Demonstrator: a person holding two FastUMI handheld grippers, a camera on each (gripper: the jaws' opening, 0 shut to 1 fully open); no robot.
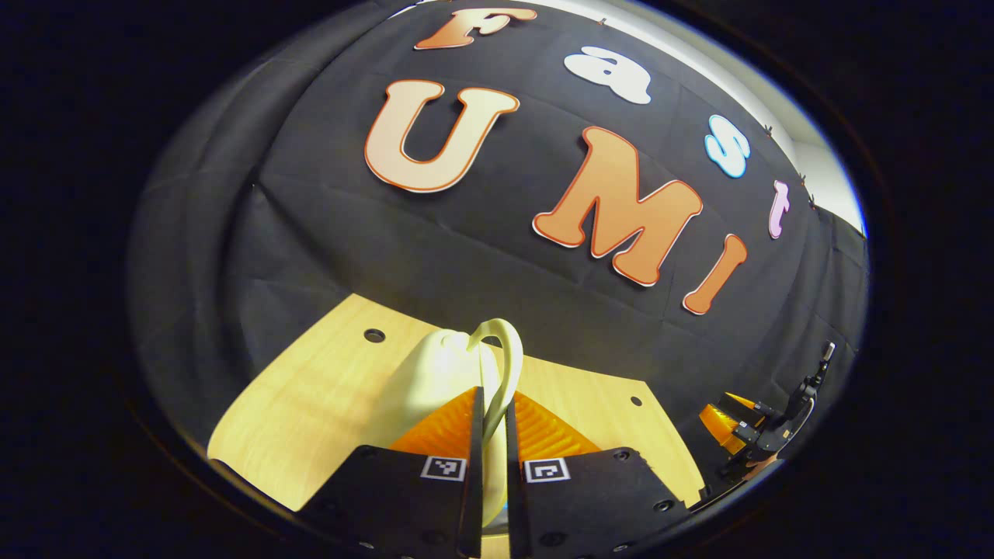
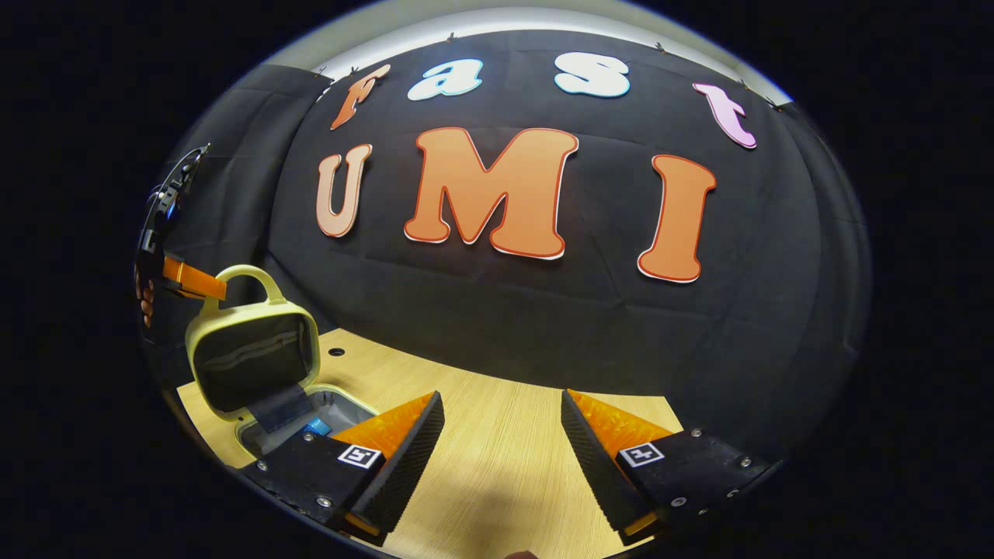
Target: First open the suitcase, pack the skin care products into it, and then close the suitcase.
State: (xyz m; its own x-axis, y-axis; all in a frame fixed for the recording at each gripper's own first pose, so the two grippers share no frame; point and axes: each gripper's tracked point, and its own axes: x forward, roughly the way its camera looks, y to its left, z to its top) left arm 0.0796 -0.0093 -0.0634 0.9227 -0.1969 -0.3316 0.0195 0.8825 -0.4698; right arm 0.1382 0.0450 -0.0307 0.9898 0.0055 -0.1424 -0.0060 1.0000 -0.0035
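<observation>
— Jaws of the left gripper are clenched on the suitcase handle, the loop rising up between them, aren't they?

— Yes, both press on it. That gripper points level toward the booth wall, and the pale lid stands just ahead and left of its jaws.

— And the right gripper?

— Released, jaws wide apart with bare worktop between them, tilted slightly down over the wood. The suitcase sits well off to their left, lid upright and open, dark lining showing.

— Anything inside?

— The base lies beside the left jaw, with something blue in it; I cannot tell what. In the right gripper view the left gripper holds the handle at the lid's top, a hand behind it.
</observation>
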